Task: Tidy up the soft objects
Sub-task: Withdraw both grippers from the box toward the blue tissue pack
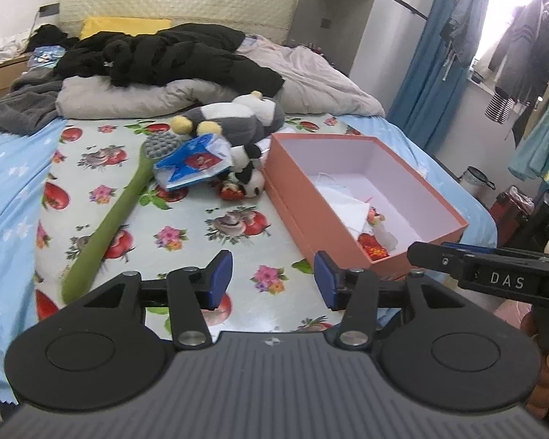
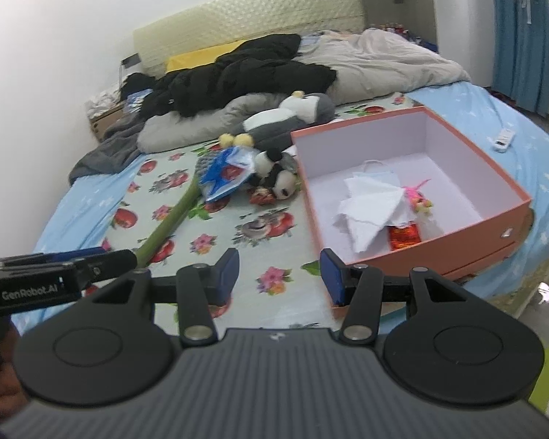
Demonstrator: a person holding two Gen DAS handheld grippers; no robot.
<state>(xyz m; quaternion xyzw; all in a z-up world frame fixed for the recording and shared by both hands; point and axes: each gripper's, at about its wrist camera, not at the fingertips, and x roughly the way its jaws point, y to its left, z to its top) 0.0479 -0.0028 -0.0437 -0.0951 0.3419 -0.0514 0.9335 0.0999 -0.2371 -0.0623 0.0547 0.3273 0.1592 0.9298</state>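
You're hovering both tools over the near edge of the bed, nothing picked up yet. Left hand-held gripper is sitting wide, jaws apart and empty, aimed between the loose pile and the box, probably so either can be reached.

Going left to right: the long green brush is lying diagonally on the flowered sheet, head pointing away from you. A blue packet is resting partly on that head. Behind it the grey-and-white plush is lying against the bedding. Just beside the packet the small panda plush is lying near the box's left wall, apart from it, I think. These soft things look like the ones left to sort.

The pink box is standing open, lid off, likely as the collecting bin; white paper, a red packet and a pink trinket are lying inside.

Right hand-held gripper is also spread wide and empty, hanging by the box's near corner.
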